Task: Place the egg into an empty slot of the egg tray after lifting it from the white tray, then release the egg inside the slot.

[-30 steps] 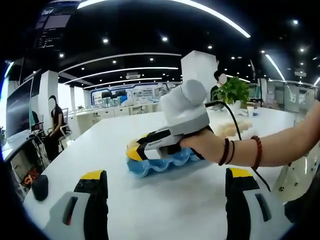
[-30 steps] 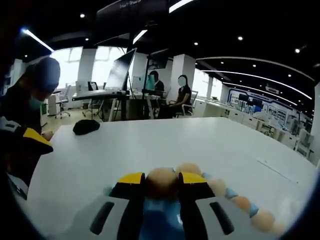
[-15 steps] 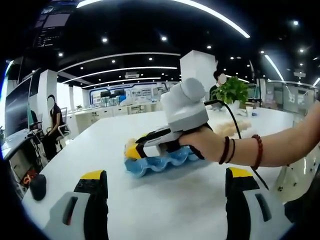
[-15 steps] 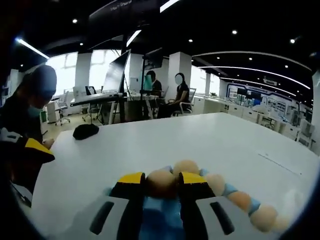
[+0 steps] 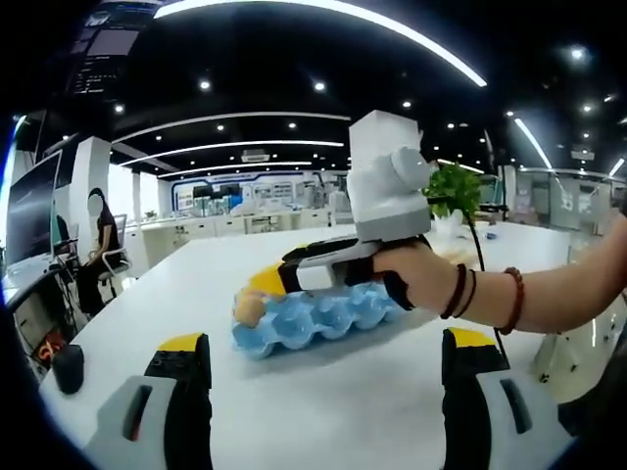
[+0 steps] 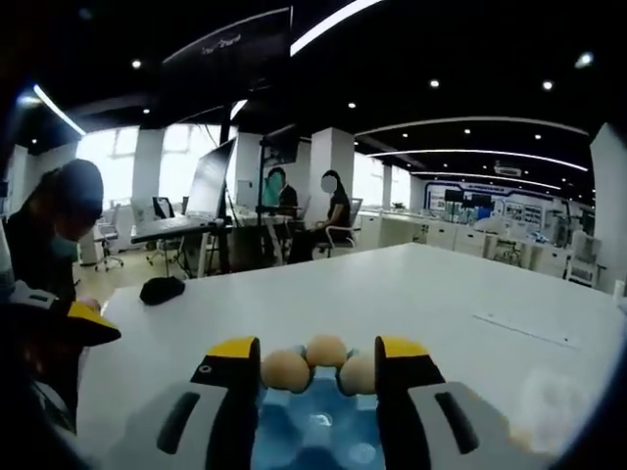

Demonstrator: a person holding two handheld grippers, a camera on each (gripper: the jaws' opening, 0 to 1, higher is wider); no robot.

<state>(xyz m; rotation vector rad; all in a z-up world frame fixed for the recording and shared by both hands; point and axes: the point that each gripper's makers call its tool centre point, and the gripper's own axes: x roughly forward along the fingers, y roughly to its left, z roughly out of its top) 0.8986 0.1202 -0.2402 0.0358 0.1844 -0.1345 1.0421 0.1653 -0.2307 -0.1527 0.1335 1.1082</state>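
The egg [image 6: 286, 370] sits in an end slot of the blue egg tray [image 6: 318, 436], beside two other eggs [image 6: 327, 350], on the white desk [image 6: 411, 294]. It lies straight ahead of the right gripper [image 6: 318, 367], between its spread jaws and seemingly free of both. Seen from the left gripper view, the right gripper [image 5: 257, 284] hovers over that tray's [image 5: 323, 318] near end. The left gripper [image 5: 323, 357] hangs well short of the tray, jaws wide, holding nothing.

The right gripper [image 6: 318, 357] is seen at 6 o'clock with its jaws spread apart above the blue egg tray [image 6: 318, 431]. Three eggs [image 6: 286, 370] are seated in the tray between the jaws. A black object [image 6: 162, 289] lies on the white table [image 6: 411, 294] at 9 o'clock.
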